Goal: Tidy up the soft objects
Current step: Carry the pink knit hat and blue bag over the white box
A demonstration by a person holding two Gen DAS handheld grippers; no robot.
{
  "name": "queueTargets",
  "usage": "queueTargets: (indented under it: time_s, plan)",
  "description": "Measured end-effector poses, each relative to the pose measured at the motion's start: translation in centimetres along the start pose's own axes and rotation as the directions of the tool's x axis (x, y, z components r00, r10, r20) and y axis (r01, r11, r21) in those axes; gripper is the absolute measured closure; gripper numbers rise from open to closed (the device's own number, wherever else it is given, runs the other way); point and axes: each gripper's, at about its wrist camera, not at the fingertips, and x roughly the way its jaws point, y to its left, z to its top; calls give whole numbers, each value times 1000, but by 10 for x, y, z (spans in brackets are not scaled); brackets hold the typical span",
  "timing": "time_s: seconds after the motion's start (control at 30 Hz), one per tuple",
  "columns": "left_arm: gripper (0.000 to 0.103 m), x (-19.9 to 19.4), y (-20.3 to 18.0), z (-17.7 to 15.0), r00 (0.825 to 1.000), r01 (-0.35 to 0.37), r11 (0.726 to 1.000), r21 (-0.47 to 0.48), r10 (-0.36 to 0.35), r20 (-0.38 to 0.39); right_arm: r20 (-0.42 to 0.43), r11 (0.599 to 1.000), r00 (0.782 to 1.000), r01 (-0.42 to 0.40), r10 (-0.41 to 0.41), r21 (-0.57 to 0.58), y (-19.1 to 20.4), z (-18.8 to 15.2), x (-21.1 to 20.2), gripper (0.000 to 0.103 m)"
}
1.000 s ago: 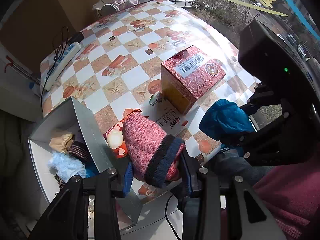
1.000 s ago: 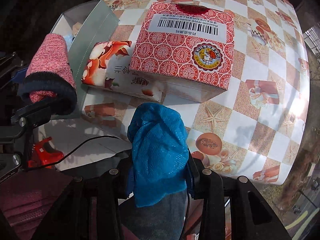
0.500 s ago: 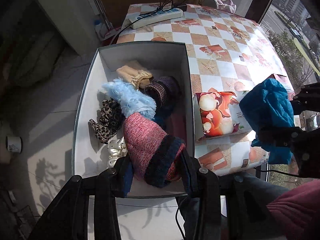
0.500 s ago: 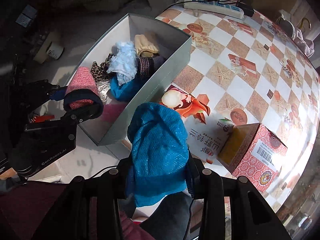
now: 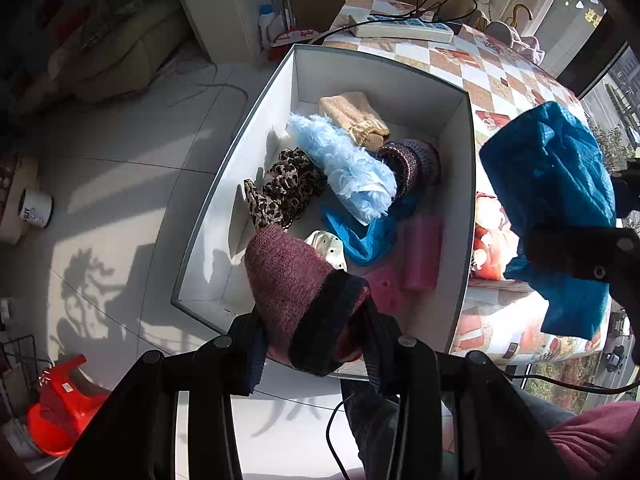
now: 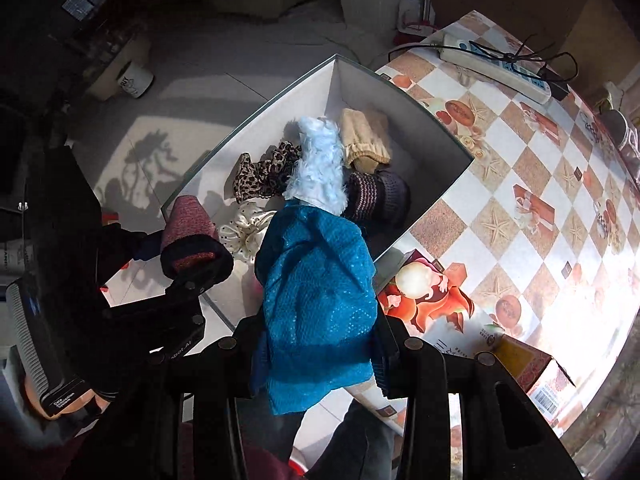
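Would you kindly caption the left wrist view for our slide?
Left gripper carries a pink knit sock over the grey box of soft items.

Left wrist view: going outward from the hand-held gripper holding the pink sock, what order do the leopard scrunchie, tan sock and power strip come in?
From the left hand-held gripper:
1. Leopard scrunchie, in the box, left.
2. Tan sock, at the box's far end.
3. Power strip, on the table beyond the box.
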Motion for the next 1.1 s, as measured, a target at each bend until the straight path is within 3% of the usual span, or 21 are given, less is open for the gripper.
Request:
queueTargets:
  time_s: [0.3, 1.1]
  plan:
    - [59, 7, 6, -2, 1000, 5, 999, -33, -6, -22, -23, 1000, 1000, 3, -3, -15, 4, 5, 7, 62]
    - [59, 12, 2, 2, 999, 4, 1000, -14, -5, -40, -40, 1000, 999, -5, 6, 11, -4, 7, 15, 62]
